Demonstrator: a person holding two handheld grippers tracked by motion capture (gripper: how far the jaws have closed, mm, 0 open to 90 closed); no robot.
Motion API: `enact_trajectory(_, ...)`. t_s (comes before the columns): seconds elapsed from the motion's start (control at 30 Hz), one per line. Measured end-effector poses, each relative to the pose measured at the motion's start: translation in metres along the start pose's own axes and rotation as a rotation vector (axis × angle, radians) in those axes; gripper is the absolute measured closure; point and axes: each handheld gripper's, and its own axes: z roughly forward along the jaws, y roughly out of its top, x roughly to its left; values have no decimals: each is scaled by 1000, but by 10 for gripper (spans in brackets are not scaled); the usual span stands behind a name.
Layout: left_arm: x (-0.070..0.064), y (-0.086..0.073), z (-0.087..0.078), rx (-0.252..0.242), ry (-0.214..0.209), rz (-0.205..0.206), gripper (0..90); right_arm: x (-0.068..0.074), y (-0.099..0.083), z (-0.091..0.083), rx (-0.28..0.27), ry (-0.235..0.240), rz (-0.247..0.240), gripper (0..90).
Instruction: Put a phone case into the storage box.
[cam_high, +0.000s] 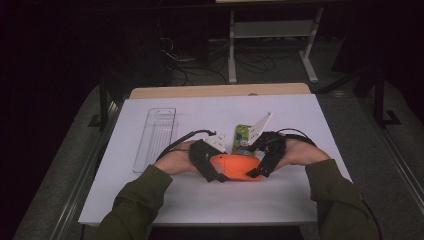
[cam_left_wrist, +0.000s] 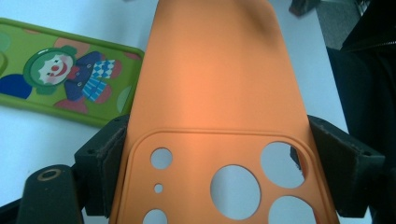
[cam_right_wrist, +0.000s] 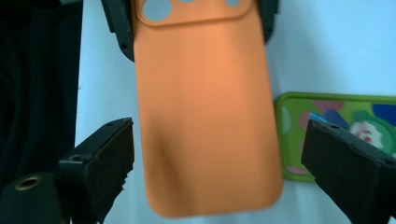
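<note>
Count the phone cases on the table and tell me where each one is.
2. The orange phone case is near the front, with the left gripper clamped on its camera end. The green clown case lies flat just behind it.

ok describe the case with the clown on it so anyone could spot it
On the white table, look just beyond the orange case between the two hands. The clown case lies flat there: lime green, cartoon-printed, unlike the plain orange one.
</note>
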Motion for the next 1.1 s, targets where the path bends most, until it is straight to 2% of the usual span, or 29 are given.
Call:
enact_trajectory(0.13,-1,-2,-3,1,31,-18,161,-2,-8,-9,-34,-40,65,73)
enact_trajectory(0.17,-2,-2,-4,-4,39,-32,161,-4,-10,-11,-56,-48,68,62)
enact_trajectory(0.2,-3,-3,-4,-13,45,-45,161,-4,-14,-13,-73,-72,100,50)
enact_trajectory(0.27,-3,-4,-5,-20,57,-63,161,-4,-16,-14,-79,-86,109,46)
enact_trajectory(0.43,-4,-7,-7,-26,99,-102,161,-3,-24,-16,-119,-130,191,44)
enact_trajectory(0.5,-4,-8,-7,-24,116,-131,161,-1,-29,-17,-131,-159,219,42)
enact_trajectory(0.53,-5,-8,-7,-25,127,-143,161,1,-30,-18,-146,-162,268,43)
enact_trajectory(0.6,-5,-9,-7,-29,137,-164,161,3,-34,-19,-174,-159,319,44)
enact_trajectory(0.67,-4,-10,-8,-39,156,-189,160,4,-39,-19,-193,-176,338,45)
enact_trajectory(0.77,-2,-11,-10,-46,184,-206,160,7,-45,-18,-206,-203,371,52)
enact_trajectory(0.83,-2,-12,-11,-51,193,-216,160,10,-48,-17,-215,-228,385,52)
enact_trajectory(0.93,-1,-12,-12,-57,199,-228,160,12,-53,-15,-235,-239,424,26)
enact_trajectory(1.1,1,-14,-15,-60,225,-259,159,21,-61,-7,-271,-318,474,22)
